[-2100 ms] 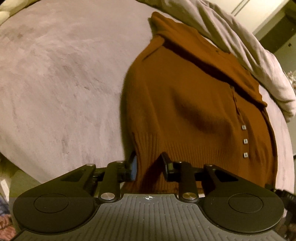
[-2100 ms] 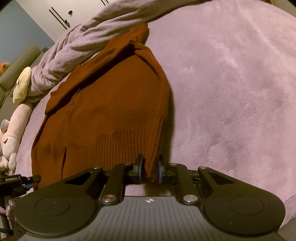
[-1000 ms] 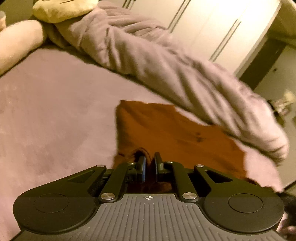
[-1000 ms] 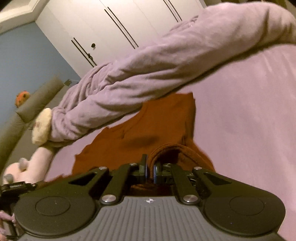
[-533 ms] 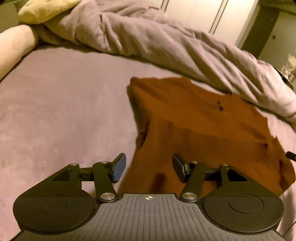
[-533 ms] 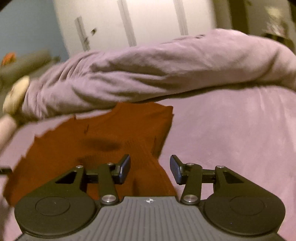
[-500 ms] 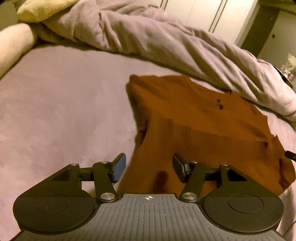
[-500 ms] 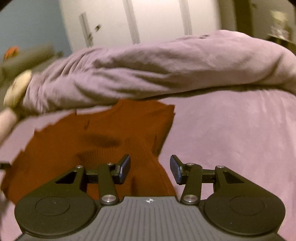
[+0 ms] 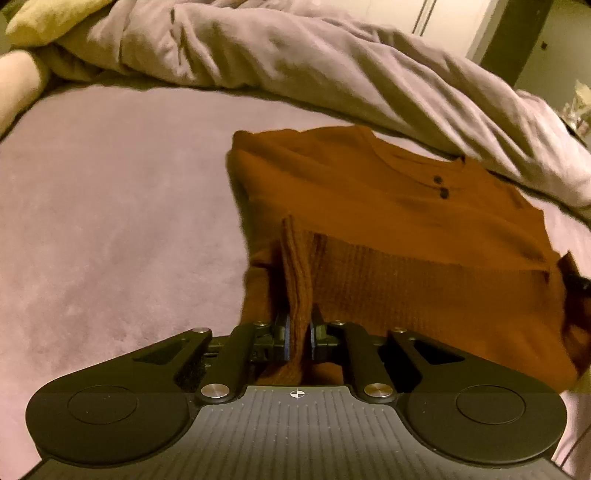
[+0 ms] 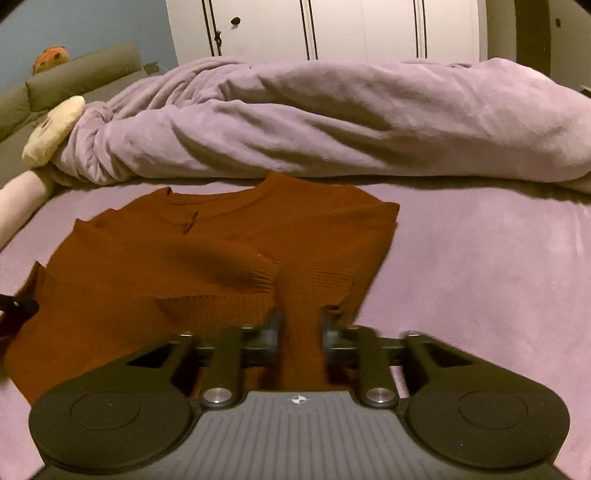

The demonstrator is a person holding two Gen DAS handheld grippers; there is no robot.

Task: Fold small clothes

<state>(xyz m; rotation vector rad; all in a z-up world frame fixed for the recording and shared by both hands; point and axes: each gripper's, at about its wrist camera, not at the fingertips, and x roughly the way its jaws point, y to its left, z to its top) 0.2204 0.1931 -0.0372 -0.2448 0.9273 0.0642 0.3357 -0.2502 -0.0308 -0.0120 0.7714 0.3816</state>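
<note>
White wardrobe doors (image 10: 332, 29) closed off the far end of the room, and in front of them a bed covered in a mauve plush blanket (image 9: 110, 206) filled both wrist views. Along the far side of the bed lay a bunched lilac duvet (image 10: 332, 122), with a cream soft toy (image 10: 51, 129) tucked against its left end and a grey-green cushion (image 10: 81, 74) behind that.

On the blanket, just in front of the duvet, lay the rust-brown knitted sweater (image 9: 388, 206), folded over on itself so that its ribbed hem sat across the body, below the neckline and its two dark buttons (image 9: 440, 186).

The left gripper (image 9: 298, 338) had its two pads drawn in tight on a raised pleat of the ribbed hem at the sweater's left edge; the knit stood up between them as a narrow ridge. The right gripper (image 10: 300, 330) straddled a similar raised fold of ribbing near the sweater's right edge. Its fingers (image 10: 273, 328) were blurred and sat somewhat wider than the left pair, with the fold filling the space between them, so whether they were actually pinching the cloth could not be told.
</note>
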